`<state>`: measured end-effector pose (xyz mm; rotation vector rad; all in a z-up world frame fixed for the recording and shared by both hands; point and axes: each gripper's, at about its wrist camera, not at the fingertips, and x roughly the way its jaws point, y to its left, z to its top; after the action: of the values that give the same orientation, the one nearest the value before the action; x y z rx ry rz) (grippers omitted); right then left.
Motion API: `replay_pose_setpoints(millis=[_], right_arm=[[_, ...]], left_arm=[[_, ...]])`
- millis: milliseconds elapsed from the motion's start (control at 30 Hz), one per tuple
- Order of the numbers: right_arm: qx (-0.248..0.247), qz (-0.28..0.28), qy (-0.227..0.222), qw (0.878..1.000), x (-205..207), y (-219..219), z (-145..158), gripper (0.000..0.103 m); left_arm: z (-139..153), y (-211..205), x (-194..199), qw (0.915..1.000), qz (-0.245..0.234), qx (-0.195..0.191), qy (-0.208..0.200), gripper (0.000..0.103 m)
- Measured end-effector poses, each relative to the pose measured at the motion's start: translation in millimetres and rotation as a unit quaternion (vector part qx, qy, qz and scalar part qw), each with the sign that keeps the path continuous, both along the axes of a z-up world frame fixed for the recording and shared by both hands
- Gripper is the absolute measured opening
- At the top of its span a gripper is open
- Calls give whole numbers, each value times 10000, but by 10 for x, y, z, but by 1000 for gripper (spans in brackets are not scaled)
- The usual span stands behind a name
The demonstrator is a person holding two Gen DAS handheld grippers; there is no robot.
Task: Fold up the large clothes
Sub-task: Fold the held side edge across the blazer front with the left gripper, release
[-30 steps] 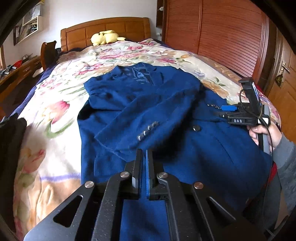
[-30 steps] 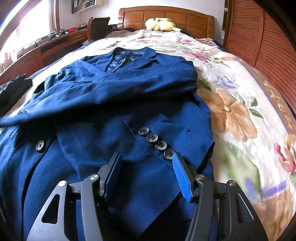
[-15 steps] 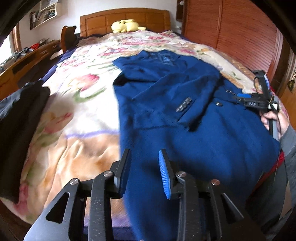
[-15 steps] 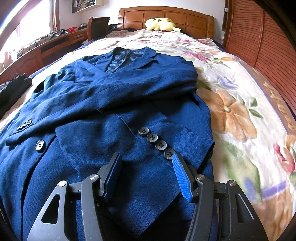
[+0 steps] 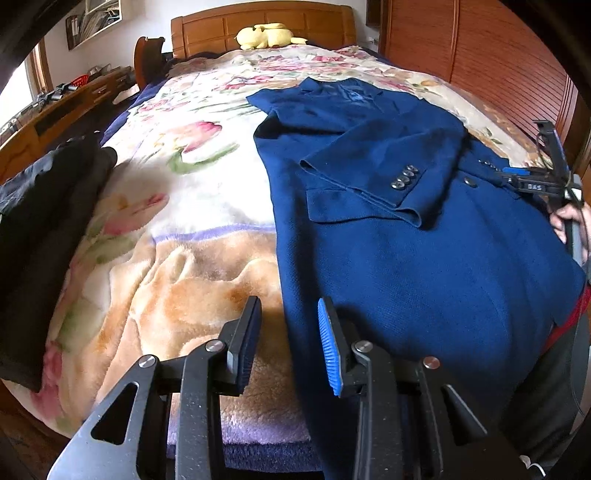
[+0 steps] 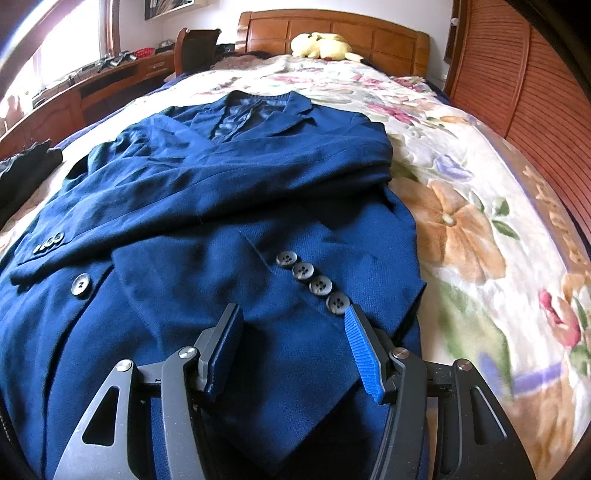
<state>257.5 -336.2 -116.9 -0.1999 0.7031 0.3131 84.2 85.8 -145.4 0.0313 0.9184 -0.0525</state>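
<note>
I have a claw in each hand, and the blue jacket (image 6: 229, 229) lies face up on the bed, collar toward the headboard, both sleeves crossed over its chest. I judge they are laid that way so the body can next be folded into a narrower shape without loose arms trailing.

My left claw (image 5: 286, 332) stands with its jaws apart and nothing between them, over the jacket's lower left edge where the cloth meets the blanket (image 5: 166, 295). That looks to me like the spot to pinch the hem. My right claw (image 6: 293, 343) is wider apart and gripping nothing, poised over the right sleeve cuff (image 6: 314, 284) with its row of four buttons, just short of it. I read that as waiting, ready to pin or lift that side.

The blanket is thick, fuzzy and flowered, soft enough that the cloth may drag on it. A yellow soft toy (image 5: 267, 35) sits by the wooden headboard (image 6: 332, 27), dark clothes (image 5: 44, 229) lie at the left edge, a desk (image 6: 74, 96) runs under the window, and slatted wooden doors (image 6: 535, 92) close the right side
</note>
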Motion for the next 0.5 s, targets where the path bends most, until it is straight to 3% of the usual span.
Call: replay_pose_setpoints(millis=[200, 233, 333, 500], right_arm=[[-15, 207, 74, 9998, -461, -225, 162, 60], [-18, 235, 122, 9996, -554, -297, 154, 64], [-178, 40, 180, 9997, -779, -513, 116, 72], [-280, -295, 410, 9983, -1064, -903, 7, 73]], left_arm=[[13, 34, -76, 10000, -39, -76, -37, 32], [12, 40, -85, 9999, -32, -98, -49, 32], [5, 49, -109, 9999, -20, -144, -90, 32], [31, 52, -186, 9998, -69, -140, -85, 32]])
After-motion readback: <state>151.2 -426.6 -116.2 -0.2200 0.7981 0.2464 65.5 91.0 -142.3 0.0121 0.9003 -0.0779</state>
